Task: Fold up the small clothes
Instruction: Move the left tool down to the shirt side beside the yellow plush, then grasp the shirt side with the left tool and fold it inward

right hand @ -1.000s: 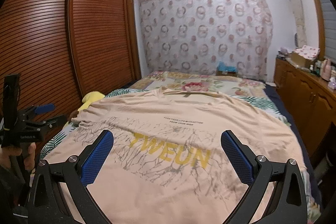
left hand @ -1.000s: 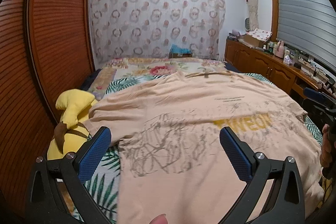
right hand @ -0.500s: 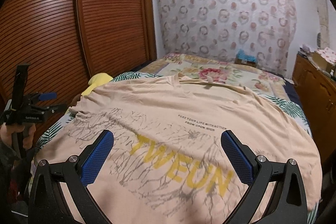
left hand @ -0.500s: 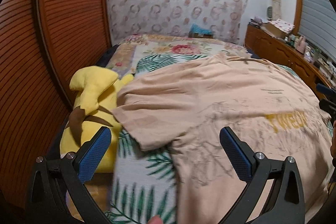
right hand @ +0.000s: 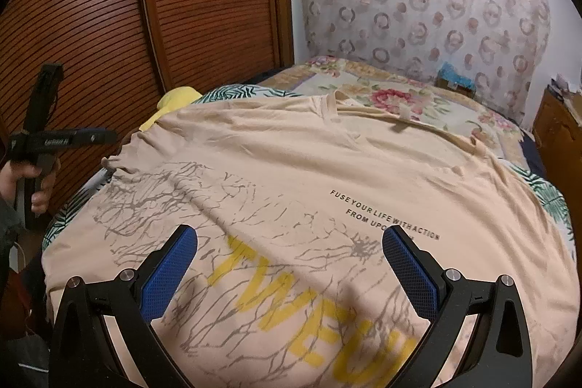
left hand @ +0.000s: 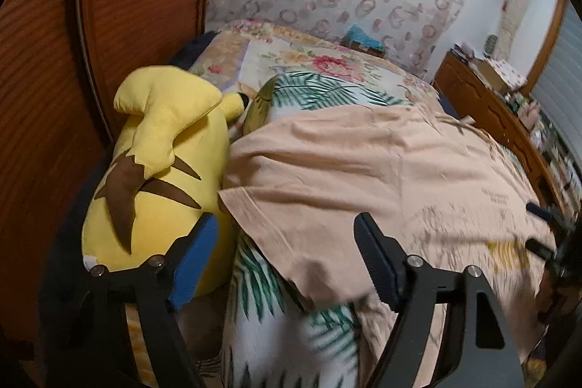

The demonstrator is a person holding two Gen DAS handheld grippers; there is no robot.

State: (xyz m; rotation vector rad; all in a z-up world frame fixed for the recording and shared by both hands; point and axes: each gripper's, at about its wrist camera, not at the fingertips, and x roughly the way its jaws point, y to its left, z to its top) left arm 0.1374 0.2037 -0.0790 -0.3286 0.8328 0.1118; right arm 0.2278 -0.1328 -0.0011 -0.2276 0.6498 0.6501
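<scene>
A peach T-shirt (right hand: 291, 162) with yellow letters and a grey crackle print lies spread flat, front up, on the bed. In the left wrist view its short sleeve (left hand: 291, 199) ends beside a plush toy. My left gripper (left hand: 285, 231) hovers over that sleeve's hem; its jaws are closing, the hem lies between them, and the pads are not touching it. My right gripper (right hand: 289, 235) stands open just above the printed chest, with nothing gripped. A hand holds the left gripper (right hand: 62, 139) at the left edge of the right wrist view.
A yellow plush toy (left hand: 156, 170) lies between the shirt and the slatted wooden wardrobe (right hand: 109, 6). The leaf-patterned bed cover (left hand: 262, 315) shows below the sleeve. A floral quilt (right hand: 393, 97) lies at the bed's far end. A cluttered wooden dresser (left hand: 491, 119) lines the right.
The left gripper swung left and down from the shirt's body to its sleeve beside the plush toy, and its jaws have narrowed. The right gripper drifted sideways over the print, still wide open.
</scene>
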